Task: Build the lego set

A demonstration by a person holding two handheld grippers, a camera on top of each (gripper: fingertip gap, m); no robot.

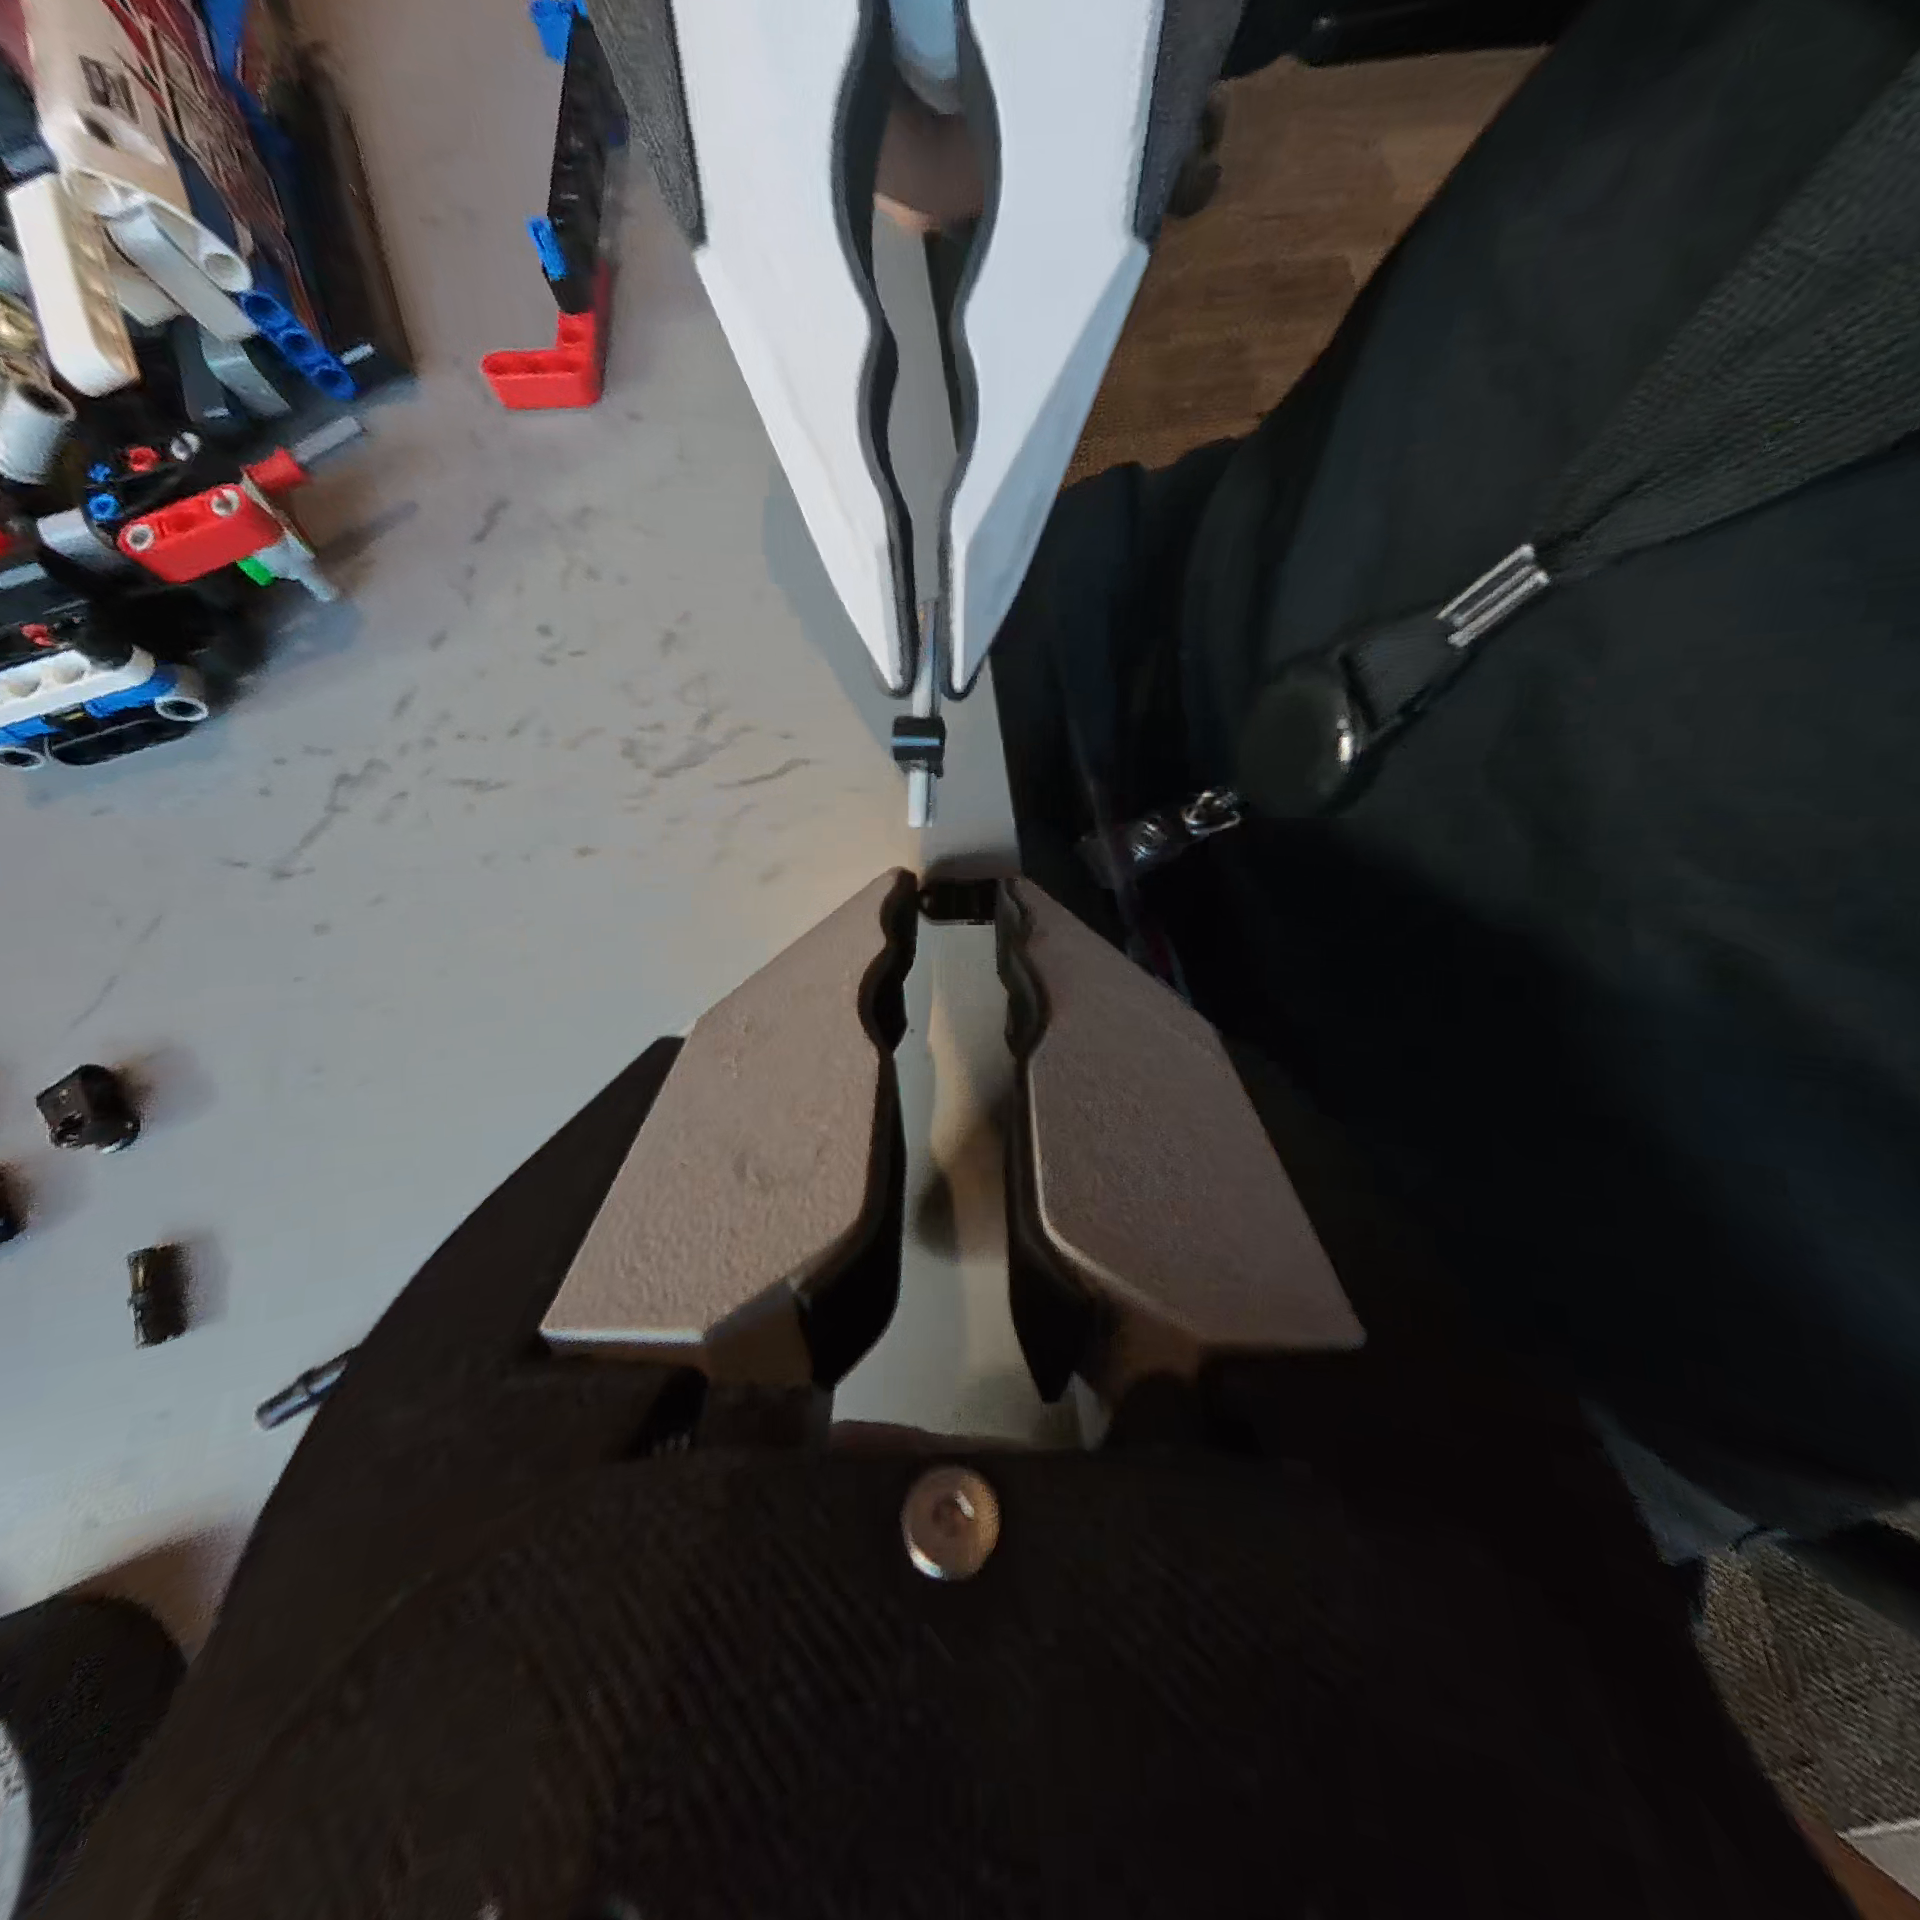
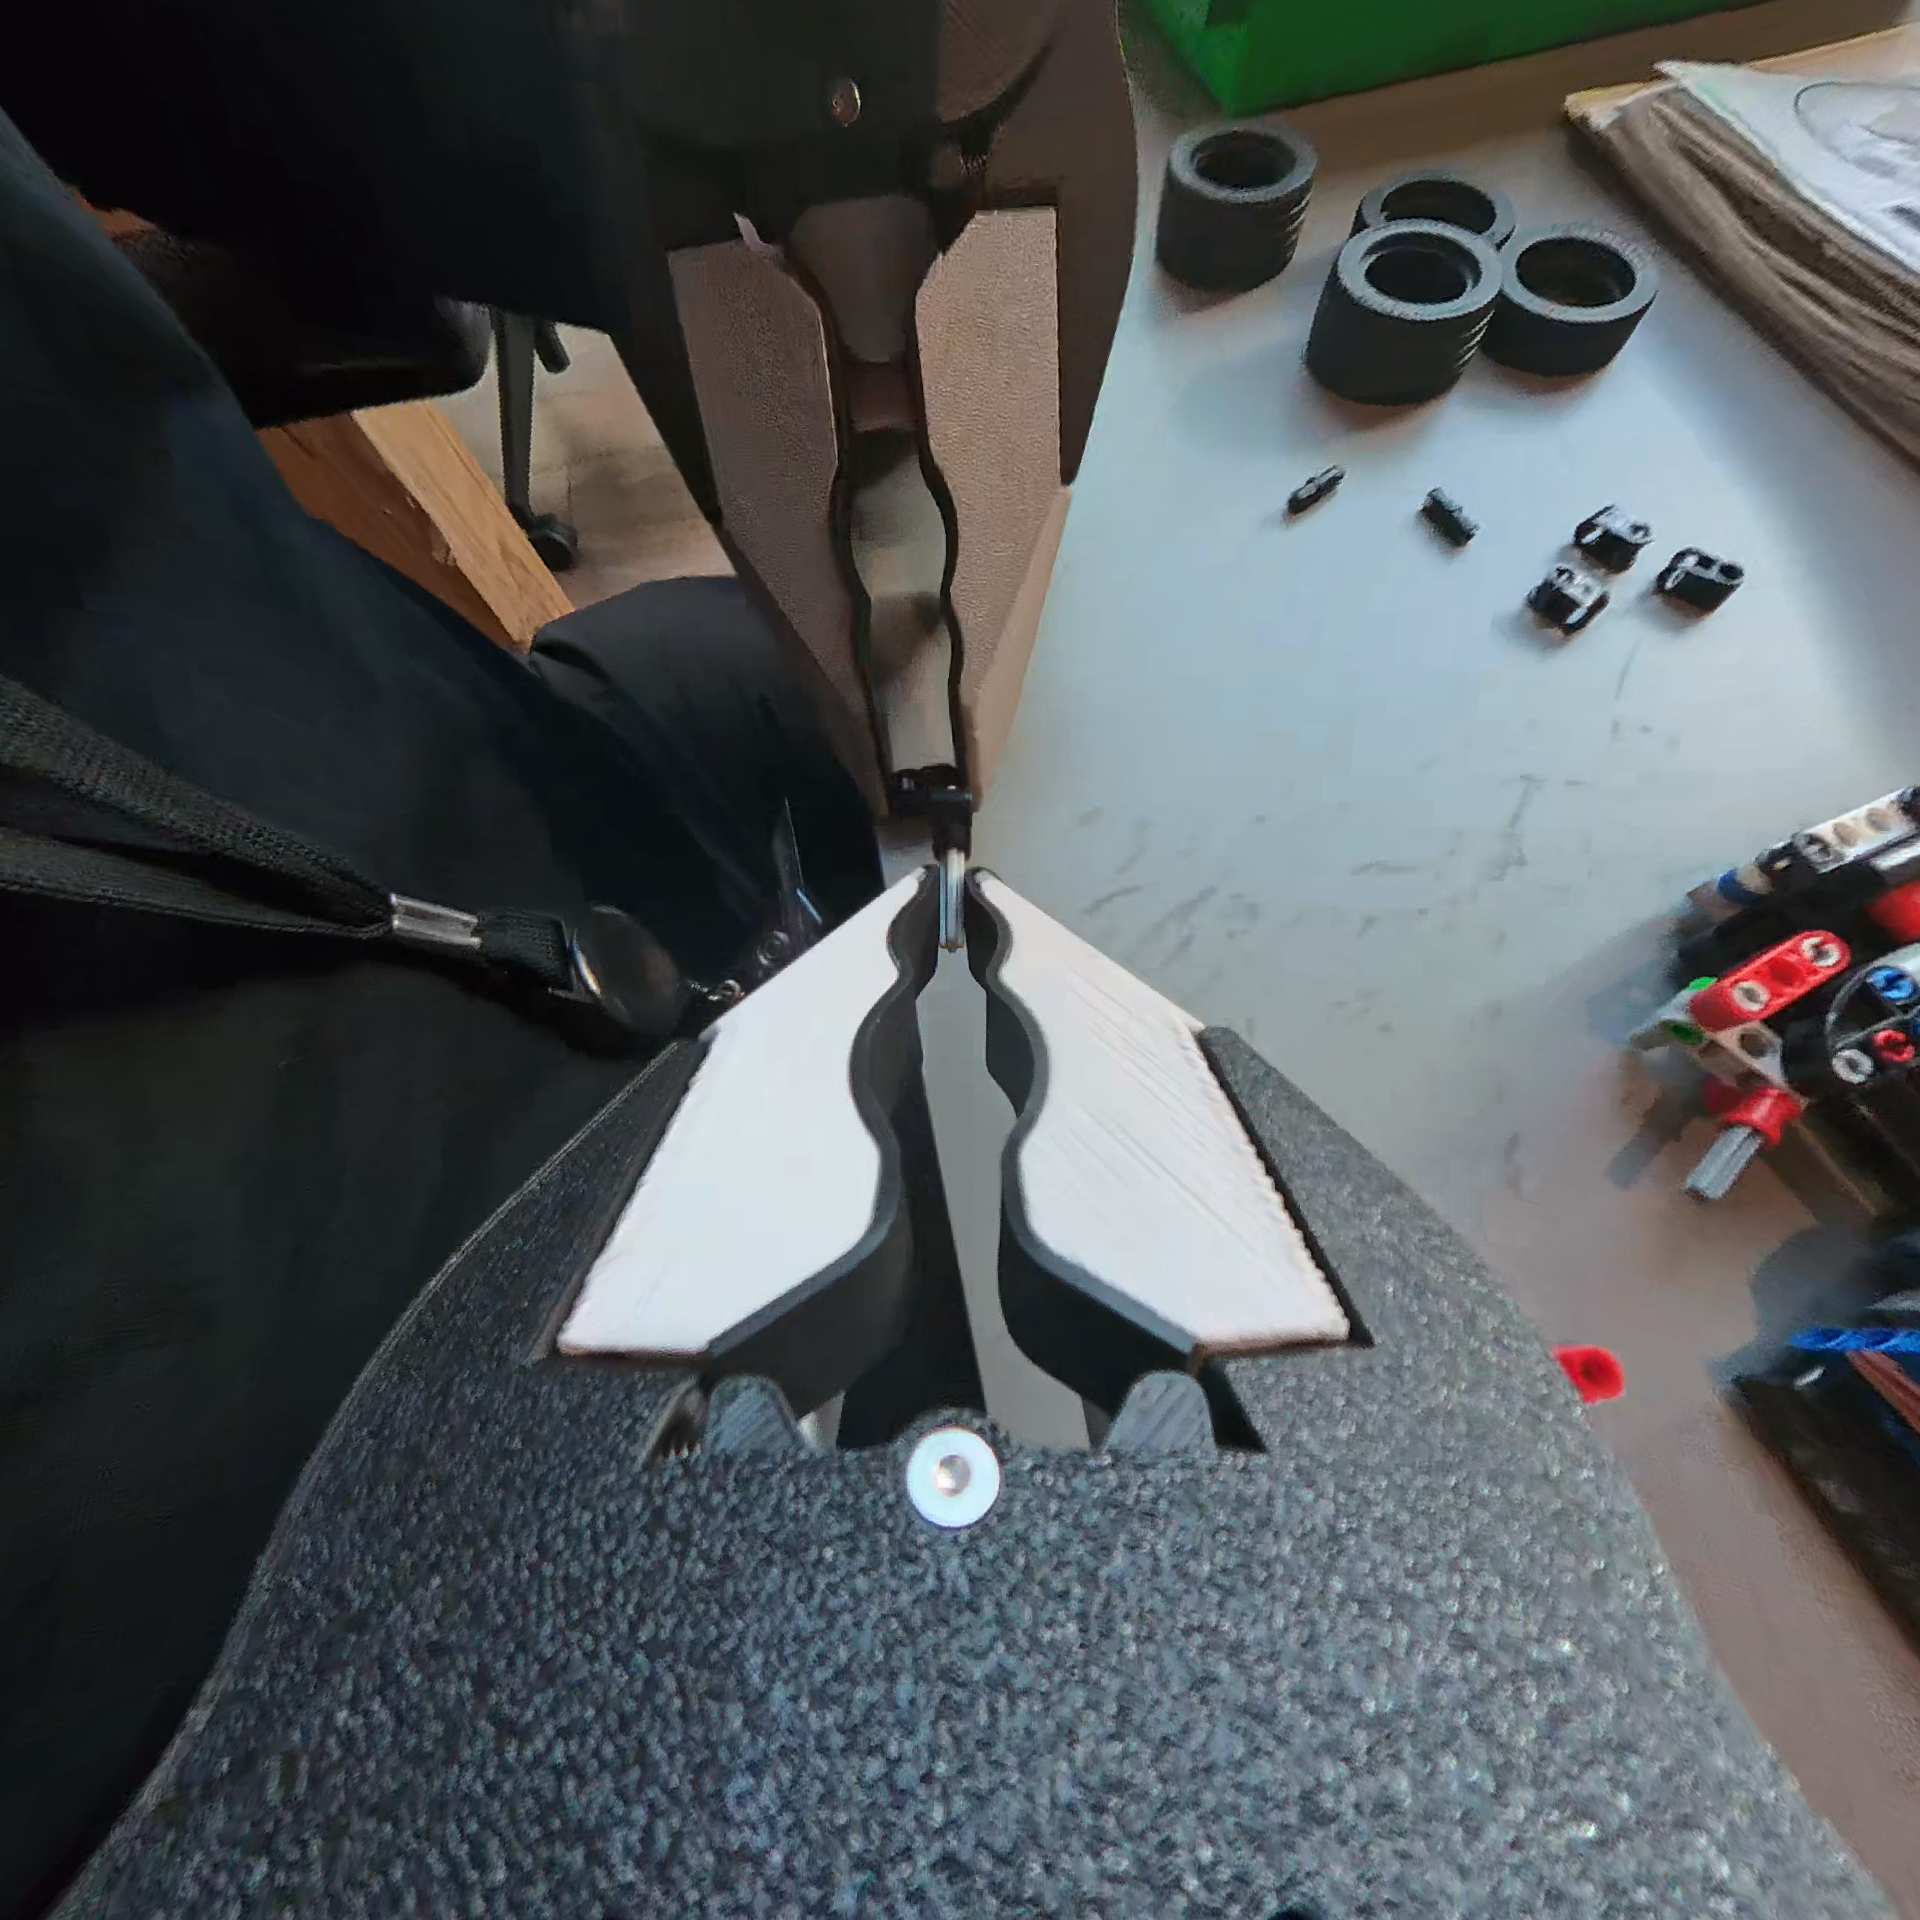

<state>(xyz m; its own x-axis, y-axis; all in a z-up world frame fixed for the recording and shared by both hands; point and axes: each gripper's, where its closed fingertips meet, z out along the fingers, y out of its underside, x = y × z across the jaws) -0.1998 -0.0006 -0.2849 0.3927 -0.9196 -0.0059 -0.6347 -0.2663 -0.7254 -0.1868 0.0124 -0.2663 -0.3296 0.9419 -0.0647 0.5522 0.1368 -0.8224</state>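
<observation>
Left wrist view: left gripper, grey fingers, clamped on a small black connector right at the tips. Opposite, right gripper, white fingers, pinching a thin light axle with a black bush on it, tip pointing at the connector, just short of it. All held in the air near the table edge, in front of a dark jacket. Partly built model far left, loose black pins lower left.

Right wrist view: right gripper shut on the axle, only a sliver visible between the tips. Left gripper ahead, holding the black connector; axle and connector look touching or nearly so, cannot tell if seated. Four black tyres and small black parts on the table, model at right edge.

Risks, as judgement: grip on both parts minimal, so any angular misalignment during the push likely pivots the axle or pops the connector out. Working past the table edge, so a dropped part probably lands in lap or on floor. Bush could slide along axle under load.

Writing: printed booklet top right and box art top left, nothing legible.
</observation>
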